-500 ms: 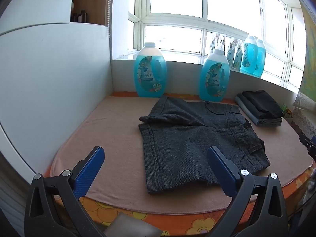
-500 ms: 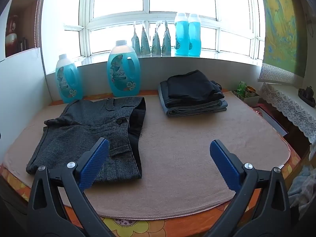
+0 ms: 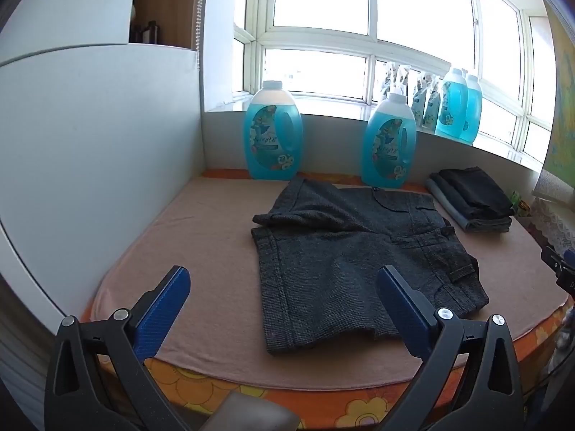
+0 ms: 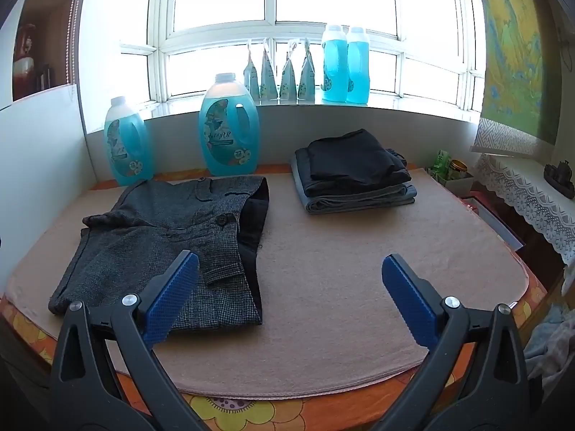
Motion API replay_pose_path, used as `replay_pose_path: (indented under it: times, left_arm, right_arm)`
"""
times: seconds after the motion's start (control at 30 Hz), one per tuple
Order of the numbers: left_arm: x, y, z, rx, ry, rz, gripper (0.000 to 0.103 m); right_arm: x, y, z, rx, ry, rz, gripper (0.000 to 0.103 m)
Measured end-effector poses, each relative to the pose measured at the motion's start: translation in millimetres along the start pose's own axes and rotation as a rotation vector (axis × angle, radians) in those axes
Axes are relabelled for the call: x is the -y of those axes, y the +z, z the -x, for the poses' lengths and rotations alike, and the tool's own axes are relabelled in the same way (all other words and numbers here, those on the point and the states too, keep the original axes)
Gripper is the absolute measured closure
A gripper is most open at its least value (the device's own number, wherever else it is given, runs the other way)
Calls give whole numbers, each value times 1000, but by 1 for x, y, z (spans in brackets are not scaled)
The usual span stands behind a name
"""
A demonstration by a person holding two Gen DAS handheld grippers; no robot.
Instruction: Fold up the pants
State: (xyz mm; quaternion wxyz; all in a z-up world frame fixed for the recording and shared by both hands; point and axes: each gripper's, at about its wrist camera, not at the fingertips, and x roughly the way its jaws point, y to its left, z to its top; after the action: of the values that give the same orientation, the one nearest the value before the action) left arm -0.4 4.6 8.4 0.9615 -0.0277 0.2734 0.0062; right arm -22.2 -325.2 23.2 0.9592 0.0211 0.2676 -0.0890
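Pants, one grey pair folded on mat, left gripper and right gripper jaws wide, empty

Bare mat btwn pants & folded stack.

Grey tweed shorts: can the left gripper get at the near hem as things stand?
Probably yes. The left gripper is open and empty, the grey tweed shorts lie flat straight ahead on the beige mat, and nothing sits between.

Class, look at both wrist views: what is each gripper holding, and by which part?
Nothing. The left gripper and right gripper are open, short of the grey tweed pants.
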Motion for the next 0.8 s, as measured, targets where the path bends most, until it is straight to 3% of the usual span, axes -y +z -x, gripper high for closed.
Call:
replay_pose_path:
  times: [0.8]
  left_arm:
    - [5, 1, 0, 9, -5, -7, 1]
  right_arm:
    - [-2, -1, 0, -1, 12, 10, 0]
